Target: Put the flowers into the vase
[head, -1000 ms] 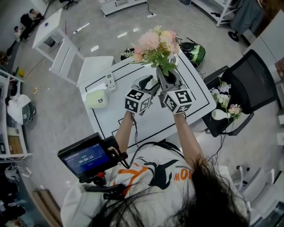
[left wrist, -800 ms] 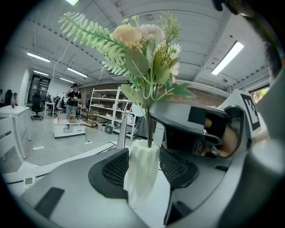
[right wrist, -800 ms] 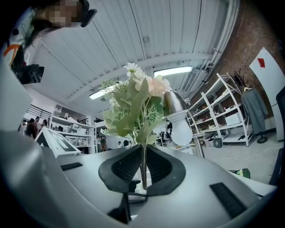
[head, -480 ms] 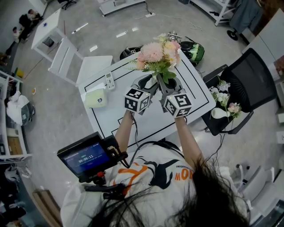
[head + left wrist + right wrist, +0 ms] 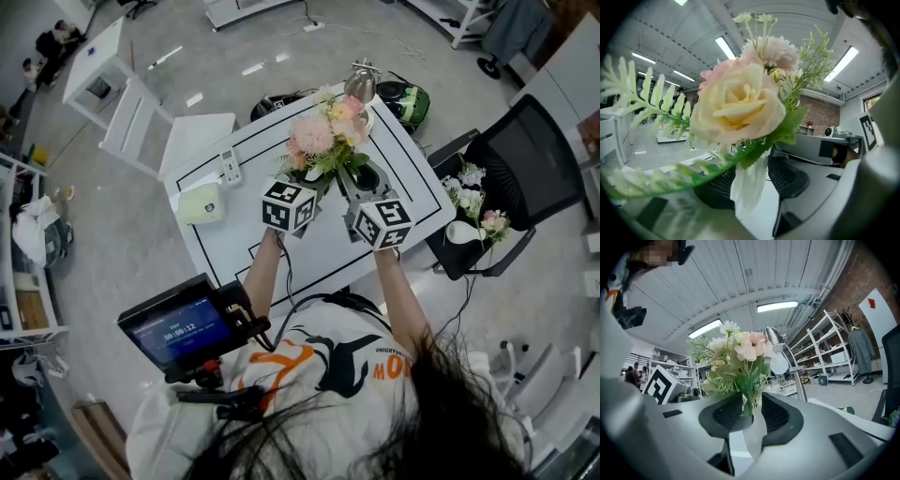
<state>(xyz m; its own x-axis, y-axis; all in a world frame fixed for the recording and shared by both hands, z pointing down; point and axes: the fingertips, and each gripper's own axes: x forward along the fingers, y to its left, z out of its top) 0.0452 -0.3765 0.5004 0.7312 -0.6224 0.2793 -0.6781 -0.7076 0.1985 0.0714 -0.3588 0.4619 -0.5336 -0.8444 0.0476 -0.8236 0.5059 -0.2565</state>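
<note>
The left claw (image 5: 751,183) is clamped on the neck of a white vase (image 5: 750,206), held over the white counter (image 5: 309,258). The right claw (image 5: 752,414) has just been opening its jaws, which now stand apart around the green stems (image 5: 748,405), pads not pressing them. The bouquet (image 5: 323,136) of pink and cream blooms rises from the vase's mouth. A chrome desk lamp (image 5: 361,82) stands at the counter's far edge. More flowers (image 5: 473,202) lie on a black chair (image 5: 534,159) to the right.
</note>
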